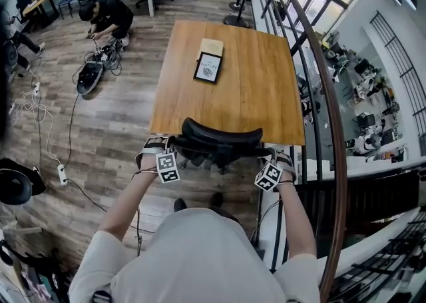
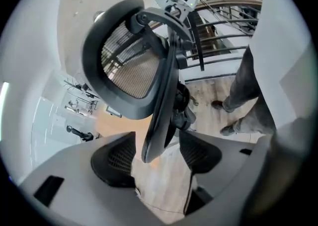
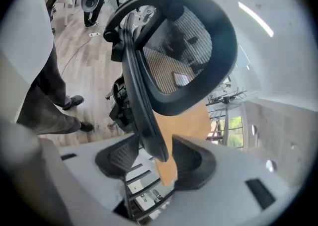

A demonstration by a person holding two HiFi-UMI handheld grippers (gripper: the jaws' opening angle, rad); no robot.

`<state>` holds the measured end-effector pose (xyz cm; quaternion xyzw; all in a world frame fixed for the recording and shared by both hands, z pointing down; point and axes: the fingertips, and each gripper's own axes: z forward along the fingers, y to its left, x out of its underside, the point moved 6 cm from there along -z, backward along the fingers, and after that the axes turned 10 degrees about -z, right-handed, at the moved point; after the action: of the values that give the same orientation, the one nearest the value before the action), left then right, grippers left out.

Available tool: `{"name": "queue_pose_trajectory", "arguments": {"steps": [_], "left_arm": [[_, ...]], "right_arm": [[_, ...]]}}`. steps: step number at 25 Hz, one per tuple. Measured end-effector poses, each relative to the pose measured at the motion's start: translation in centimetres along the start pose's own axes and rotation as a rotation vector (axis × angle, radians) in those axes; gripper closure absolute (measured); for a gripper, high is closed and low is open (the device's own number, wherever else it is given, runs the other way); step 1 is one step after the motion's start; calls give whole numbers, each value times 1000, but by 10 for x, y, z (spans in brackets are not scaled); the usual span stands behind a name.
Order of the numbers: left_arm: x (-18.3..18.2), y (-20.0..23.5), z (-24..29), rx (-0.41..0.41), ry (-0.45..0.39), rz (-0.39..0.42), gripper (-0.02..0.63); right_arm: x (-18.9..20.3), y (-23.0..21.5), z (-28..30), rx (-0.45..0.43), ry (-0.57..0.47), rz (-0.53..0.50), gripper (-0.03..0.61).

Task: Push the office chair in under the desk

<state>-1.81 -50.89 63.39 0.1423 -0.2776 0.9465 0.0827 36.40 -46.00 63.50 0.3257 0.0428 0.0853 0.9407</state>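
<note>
Pale-shirted shoulders (image 1: 200,255) fill the bottom of the head view, and both forearms reach up-frame to the office chair (image 1: 219,138). Its black curved backrest sits at lower centre, at the near edge of the wooden counter (image 1: 259,95) and overlapping it in the picture; the seat is hidden below the backrest. At the backrest's left end is the left hand-held gripper (image 2: 156,163), jaws wide apart: its own view shows the dark rim of the mesh back passing between the two pads with a gap on either side. The right hand-held gripper (image 3: 155,164) is at the backrest's right end, jaws equally spread, with the rim standing between them nearer the left-of-frame pad and not squeezed. Toward the counter's far end lie a dark-framed card (image 1: 208,67) and a tan sheet (image 1: 212,46) touching it just above. A dark curved railing (image 1: 329,115) runs down the right side of the frame. Cables (image 1: 36,105) and a power strip (image 1: 62,174) trail across the wooden floor (image 1: 126,108) at left, and a person in black (image 1: 110,15) crouches at upper left.
</note>
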Motion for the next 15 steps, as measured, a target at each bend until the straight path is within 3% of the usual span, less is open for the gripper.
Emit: {"name": "queue_pose_trajectory", "arguments": {"steps": [8, 15], "left_arm": [[-3, 20, -47, 53, -181, -278, 382], [-22, 28, -88, 82, -358, -363, 447]], "right_arm": [[-37, -6, -54, 68, -101, 222, 387], [-60, -9, -104, 79, -232, 543, 387]]}}
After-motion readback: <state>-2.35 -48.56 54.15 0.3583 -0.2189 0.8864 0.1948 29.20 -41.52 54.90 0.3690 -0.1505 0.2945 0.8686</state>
